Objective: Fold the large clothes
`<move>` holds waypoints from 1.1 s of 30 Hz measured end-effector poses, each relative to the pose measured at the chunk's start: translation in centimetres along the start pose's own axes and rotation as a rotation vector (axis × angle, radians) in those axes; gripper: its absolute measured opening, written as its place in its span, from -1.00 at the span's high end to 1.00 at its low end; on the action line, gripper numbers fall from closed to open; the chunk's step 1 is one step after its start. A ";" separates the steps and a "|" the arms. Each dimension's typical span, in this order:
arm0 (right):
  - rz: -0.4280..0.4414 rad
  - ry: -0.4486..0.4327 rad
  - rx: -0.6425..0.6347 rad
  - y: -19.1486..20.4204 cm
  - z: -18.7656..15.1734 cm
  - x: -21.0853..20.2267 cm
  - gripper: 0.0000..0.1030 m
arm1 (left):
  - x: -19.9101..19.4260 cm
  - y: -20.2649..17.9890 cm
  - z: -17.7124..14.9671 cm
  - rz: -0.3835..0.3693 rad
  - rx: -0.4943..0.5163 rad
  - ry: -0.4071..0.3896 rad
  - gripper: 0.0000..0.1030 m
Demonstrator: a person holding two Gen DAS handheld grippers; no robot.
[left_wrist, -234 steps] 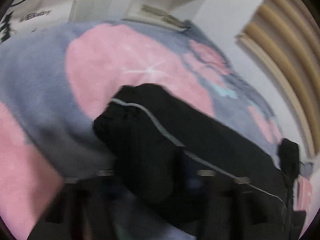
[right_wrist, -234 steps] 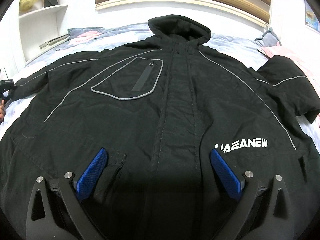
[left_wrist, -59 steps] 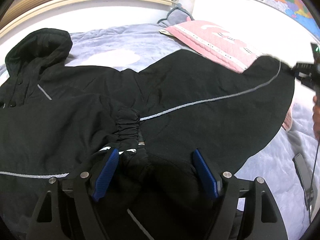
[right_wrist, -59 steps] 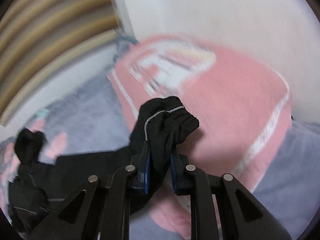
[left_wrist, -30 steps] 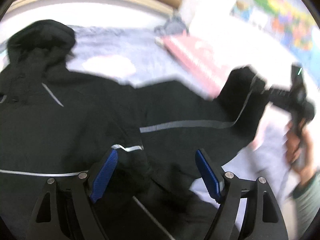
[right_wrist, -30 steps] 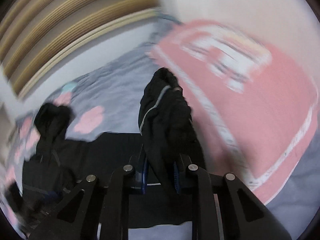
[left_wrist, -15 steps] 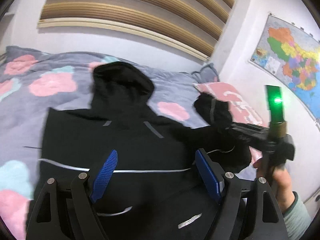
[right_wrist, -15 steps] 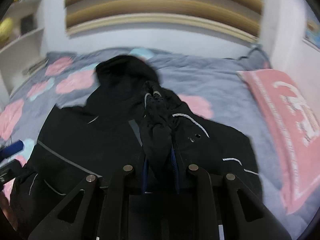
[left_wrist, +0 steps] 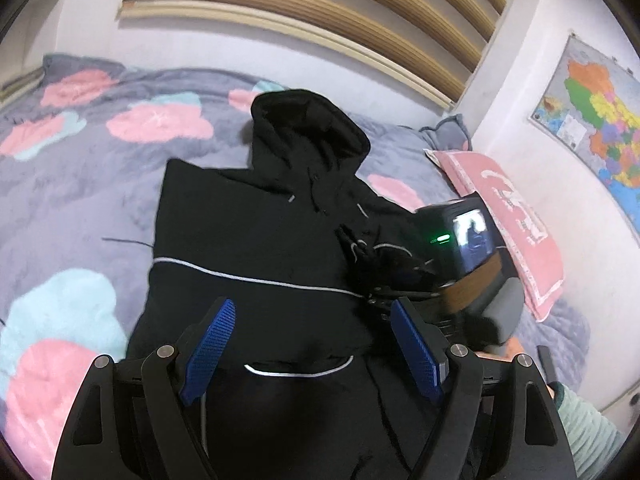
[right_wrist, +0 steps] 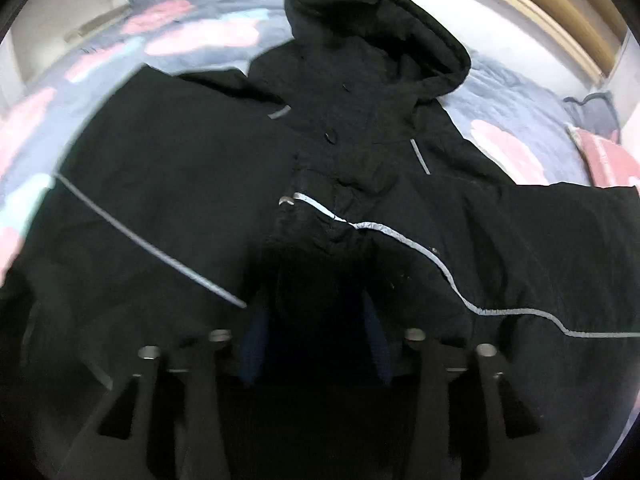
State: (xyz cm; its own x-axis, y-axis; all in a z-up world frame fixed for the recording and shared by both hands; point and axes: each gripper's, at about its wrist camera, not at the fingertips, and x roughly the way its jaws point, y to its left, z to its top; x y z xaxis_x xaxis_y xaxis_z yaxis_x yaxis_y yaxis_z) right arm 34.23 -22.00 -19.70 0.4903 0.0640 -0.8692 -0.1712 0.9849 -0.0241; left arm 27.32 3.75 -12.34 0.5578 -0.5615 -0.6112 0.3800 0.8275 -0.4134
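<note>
A large black hooded jacket [left_wrist: 256, 248] with grey piping lies on the bed, its left sleeve folded across the chest. My left gripper [left_wrist: 312, 344] is open and empty above the jacket's lower front. My right gripper [right_wrist: 316, 336] has its jaws parted around the cuff of the right sleeve [right_wrist: 316, 220], which rests on the jacket's chest below the hood [right_wrist: 376, 36]. The right gripper's body also shows in the left wrist view [left_wrist: 460, 248], over the chest.
The bed has a grey cover [left_wrist: 72, 184] with pink and blue patches. A pink pillow [left_wrist: 516, 220] lies at the right by the wall. A wall map [left_wrist: 596, 120] hangs at the right. A slatted headboard [left_wrist: 320, 12] runs behind.
My right gripper carried the right sleeve cuff across onto the jacket's chest, lowered it and its jaws have parted. My left gripper rose and drew back, staying open.
</note>
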 end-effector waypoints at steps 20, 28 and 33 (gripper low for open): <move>0.029 -0.227 0.261 -12.1 -13.0 -12.8 -0.46 | 18.3 -4.0 2.0 -0.090 -0.175 0.201 -0.57; 0.015 -0.226 0.313 -13.5 -12.6 -13.0 -0.46 | 14.7 -4.8 4.3 -0.111 -0.109 0.075 0.66; -0.057 -0.234 0.294 -12.8 -9.8 -13.1 -0.46 | 6.6 -0.5 5.8 -0.093 -0.115 -0.051 0.67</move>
State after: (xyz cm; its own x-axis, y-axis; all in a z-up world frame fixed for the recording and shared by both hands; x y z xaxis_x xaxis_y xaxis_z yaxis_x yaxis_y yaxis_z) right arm 21.67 -37.04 -12.87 0.6793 0.0087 -0.7338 0.0984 0.9898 0.1028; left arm 35.13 -0.40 -12.27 0.5621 -0.6326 -0.5328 0.3466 0.7651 -0.5427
